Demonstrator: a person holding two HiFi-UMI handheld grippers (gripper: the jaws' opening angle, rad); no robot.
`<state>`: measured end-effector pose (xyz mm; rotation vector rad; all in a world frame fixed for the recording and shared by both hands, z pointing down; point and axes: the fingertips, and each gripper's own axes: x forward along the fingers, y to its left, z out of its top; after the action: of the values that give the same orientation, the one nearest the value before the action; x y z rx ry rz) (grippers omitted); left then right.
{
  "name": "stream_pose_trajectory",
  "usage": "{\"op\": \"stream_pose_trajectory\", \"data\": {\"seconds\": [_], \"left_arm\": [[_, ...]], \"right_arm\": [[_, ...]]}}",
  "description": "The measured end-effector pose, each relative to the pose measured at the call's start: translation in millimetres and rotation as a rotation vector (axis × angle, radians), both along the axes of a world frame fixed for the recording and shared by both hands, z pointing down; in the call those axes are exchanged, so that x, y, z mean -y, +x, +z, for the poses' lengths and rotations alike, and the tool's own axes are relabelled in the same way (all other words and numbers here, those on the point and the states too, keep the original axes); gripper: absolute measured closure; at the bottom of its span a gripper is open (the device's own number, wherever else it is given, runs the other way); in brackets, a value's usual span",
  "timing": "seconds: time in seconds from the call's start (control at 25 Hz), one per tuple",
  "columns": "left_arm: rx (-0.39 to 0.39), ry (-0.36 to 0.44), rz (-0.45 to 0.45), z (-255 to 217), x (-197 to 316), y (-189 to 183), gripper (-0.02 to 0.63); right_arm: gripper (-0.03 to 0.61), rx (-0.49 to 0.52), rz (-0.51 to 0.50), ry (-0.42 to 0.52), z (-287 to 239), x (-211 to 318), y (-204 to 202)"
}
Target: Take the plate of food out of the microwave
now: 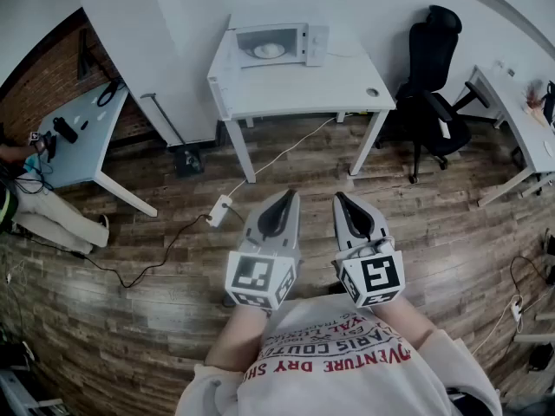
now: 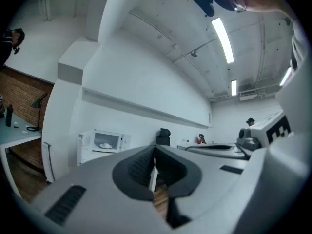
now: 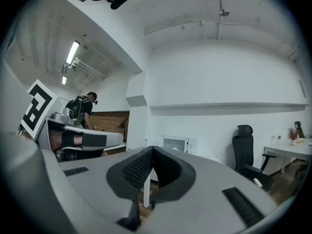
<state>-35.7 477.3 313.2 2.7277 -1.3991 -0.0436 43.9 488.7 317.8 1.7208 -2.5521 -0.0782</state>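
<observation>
A white microwave (image 1: pixel 279 44) stands at the back of a white table (image 1: pixel 295 94) across the room. Inside it sits a white plate of food (image 1: pixel 268 50); I cannot tell whether the door is open. Both grippers are held low in front of my chest, far from the table, over the wooden floor. My left gripper (image 1: pixel 291 195) is shut on nothing, and my right gripper (image 1: pixel 339 198) beside it is likewise shut and empty. The left gripper (image 2: pixel 154 152) view shows the microwave (image 2: pixel 104 141) small and distant. In the right gripper (image 3: pixel 152 152) view the microwave (image 3: pixel 175 144) stands just past the jaws.
A black office chair (image 1: pixel 434 68) stands right of the table. A desk (image 1: pixel 82 128) lies at the left with a seated person (image 1: pixel 43 211) near it, and another desk (image 1: pixel 516 115) at the right. A power strip (image 1: pixel 220 211) and cables trail over the floor.
</observation>
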Motion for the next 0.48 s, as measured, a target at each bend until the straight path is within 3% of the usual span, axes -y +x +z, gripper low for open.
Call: {"op": "stream_pose_trajectory", "data": {"seconds": [0.48], "left_arm": [[-0.038, -0.032, 0.006, 5.6, 3.4, 1.1, 0.606]], "right_arm": [[0.568, -0.006, 0.000, -0.014, 4.2, 2.4, 2.2]]}}
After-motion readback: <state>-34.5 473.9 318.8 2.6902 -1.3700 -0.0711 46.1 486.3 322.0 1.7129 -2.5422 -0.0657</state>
